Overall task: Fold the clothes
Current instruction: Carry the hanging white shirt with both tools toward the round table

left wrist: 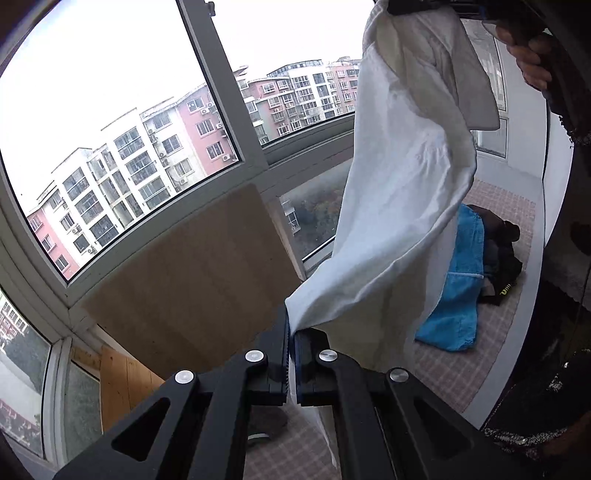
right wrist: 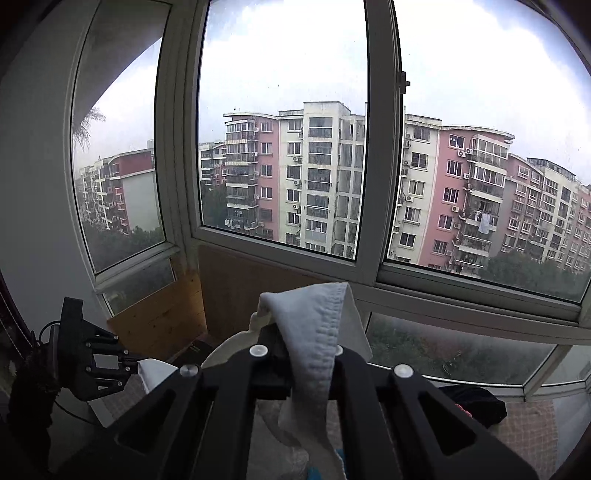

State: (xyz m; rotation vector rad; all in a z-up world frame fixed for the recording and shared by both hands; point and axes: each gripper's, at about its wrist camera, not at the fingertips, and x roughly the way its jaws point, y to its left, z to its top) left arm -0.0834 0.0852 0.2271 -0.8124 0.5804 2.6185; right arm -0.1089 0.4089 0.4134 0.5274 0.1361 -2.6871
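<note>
A white garment (left wrist: 399, 206) hangs in the air, stretched between both grippers. My left gripper (left wrist: 291, 339) is shut on its lower corner. My right gripper (right wrist: 306, 343) is shut on a hemmed corner of the same white garment (right wrist: 314, 325); it also shows at the top of the left wrist view (left wrist: 424, 7), held by a hand (left wrist: 528, 55). The left gripper shows at the lower left of the right wrist view (right wrist: 138, 363), clamped on white cloth.
A blue garment (left wrist: 458, 295) and dark clothes (left wrist: 502, 258) lie on a checked surface (left wrist: 461, 369) below. Big windows (right wrist: 284, 129) with a wooden panel (left wrist: 192, 273) under them stand ahead. Dark clothes (right wrist: 476, 404) lie at lower right.
</note>
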